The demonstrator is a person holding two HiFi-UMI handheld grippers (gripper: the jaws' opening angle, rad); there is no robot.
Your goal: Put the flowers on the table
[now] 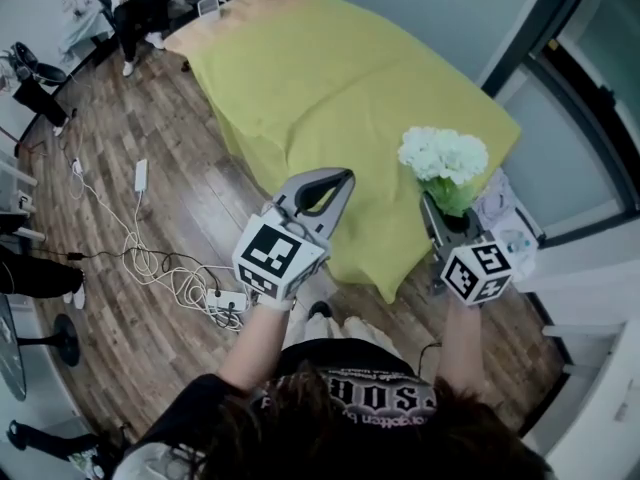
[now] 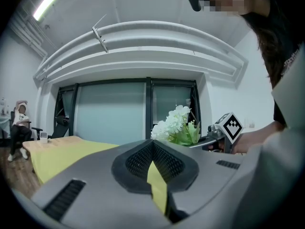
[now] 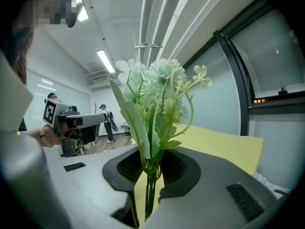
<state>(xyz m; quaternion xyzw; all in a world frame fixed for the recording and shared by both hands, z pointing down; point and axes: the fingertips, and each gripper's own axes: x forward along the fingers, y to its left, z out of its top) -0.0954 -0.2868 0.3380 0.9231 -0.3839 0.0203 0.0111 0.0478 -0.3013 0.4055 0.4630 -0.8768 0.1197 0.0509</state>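
Item: yellow-cloth counter (image 1: pixel 330 78), wood floor (image 1: pixel 160 138), glass wall (image 2: pixel 112 111).
We log: flowers (image 1: pixel 444 156) over counter's edge, stems pinched in R hand-held gripper (image 3: pixel 151 163); L hand-held gripper (image 1: pixel 346 176) closed, empty; cables (image 1: pixel 150 263) on floor.

Two claws (image 1: pixel 343 177) (image 1: pixel 428 206), perhaps one flower bunch (image 1: pixel 445 156)

This looks like an open office or a research room, not a home. Loose white cables (image 1: pixel 150 263) and a white power strip (image 1: pixel 225 301) lie on the brown wooden plank floor (image 1: pixel 150 128). Tall glass walls in dark metal frames (image 2: pixel 112 113) close the room, and a long tube lamp (image 2: pixel 50 1) shines on the white ceiling. A seated person (image 2: pixel 19 128) is beyond the long worktop under a yellow-green cloth (image 1: pixel 340 88).
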